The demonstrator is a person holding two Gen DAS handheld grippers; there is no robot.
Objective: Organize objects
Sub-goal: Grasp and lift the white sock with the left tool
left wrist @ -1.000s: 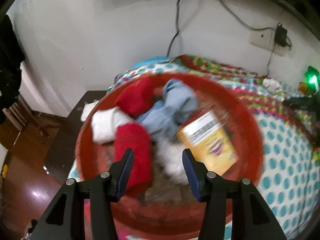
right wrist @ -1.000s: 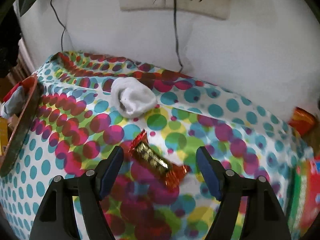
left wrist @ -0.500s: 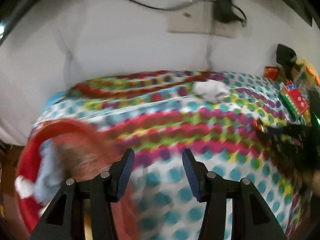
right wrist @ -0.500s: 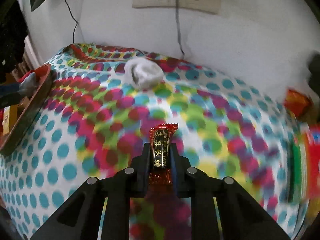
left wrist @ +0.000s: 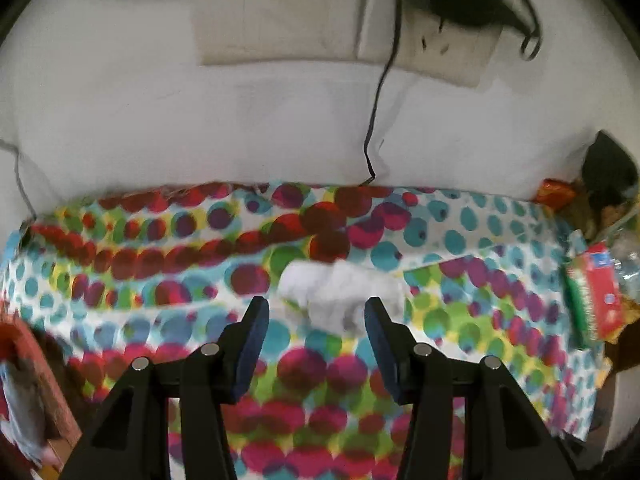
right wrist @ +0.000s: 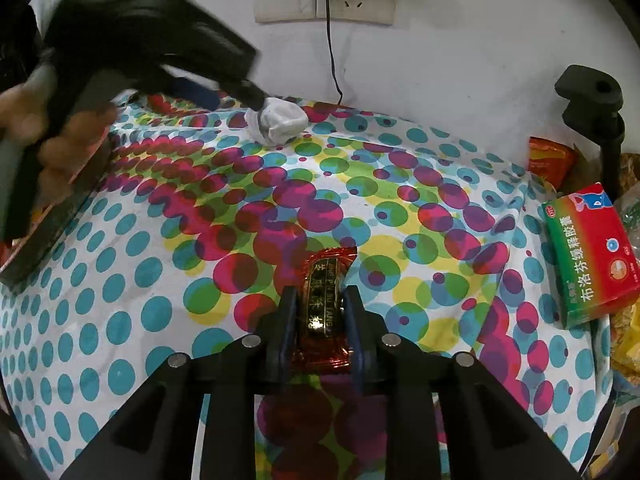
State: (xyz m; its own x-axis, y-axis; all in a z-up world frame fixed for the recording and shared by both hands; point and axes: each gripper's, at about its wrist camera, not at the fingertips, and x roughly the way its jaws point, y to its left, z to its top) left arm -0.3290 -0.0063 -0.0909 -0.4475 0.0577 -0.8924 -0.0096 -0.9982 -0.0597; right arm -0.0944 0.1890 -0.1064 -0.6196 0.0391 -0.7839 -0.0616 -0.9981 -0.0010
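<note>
Tabletop under a polka-dot cloth

The tabletop's white cloth with multicoloured dots (right wrist: 168,280) carries a balled white sock (left wrist: 340,292) just ahead of the left gripper (left wrist: 316,312), and a red-and-green cardboard medicine box (right wrist: 588,256) right of the right gripper (right wrist: 320,300).

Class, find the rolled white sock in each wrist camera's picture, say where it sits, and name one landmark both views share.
Left wrist view: the white sock lies at centre, just beyond the open left gripper.
Right wrist view: the white sock sits upper centre, near the cloth's far edge by the wall.
Shared landmark: the red and green box at the right edge.
</note>
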